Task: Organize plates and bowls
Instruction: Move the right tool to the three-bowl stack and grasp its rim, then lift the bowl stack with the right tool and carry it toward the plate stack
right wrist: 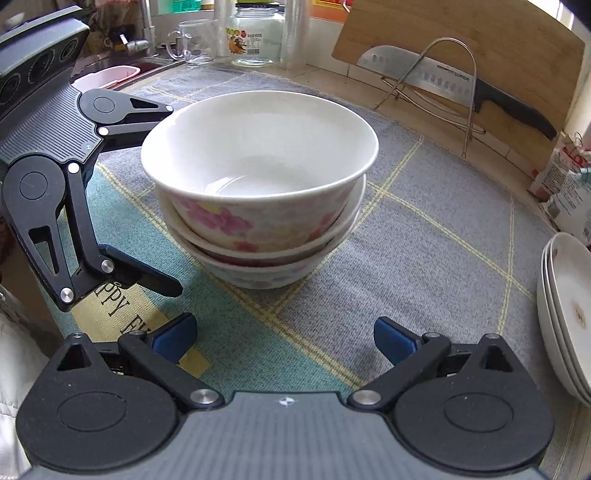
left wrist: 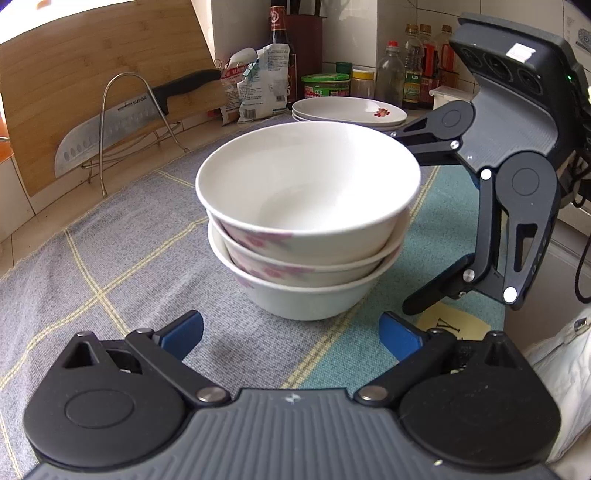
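Observation:
Three white bowls with pink flowers (left wrist: 306, 221) (right wrist: 258, 192) stand nested in one stack on the checked cloth mat (left wrist: 110, 266). My left gripper (left wrist: 291, 334) is open just in front of the stack, its blue pads (left wrist: 184, 332) wide apart and touching nothing. My right gripper (right wrist: 286, 338) is open too, facing the stack from the other side with nothing between its pads (right wrist: 395, 339). Each gripper shows in the other's view, spread beside the bowls: the right gripper (left wrist: 404, 221) and the left gripper (right wrist: 173, 199). Stacked white plates (left wrist: 349, 110) (right wrist: 565, 295) sit beyond the bowls.
A big knife (left wrist: 110, 129) rests on a wire rack (right wrist: 454, 74) against a leaning wooden board (left wrist: 74, 74). Bottles and jars (left wrist: 413, 70) and food packets (left wrist: 258, 85) line the back wall. A glass mug (right wrist: 192, 40), a jar (right wrist: 255, 33) and a sink (right wrist: 110, 70) stand further off.

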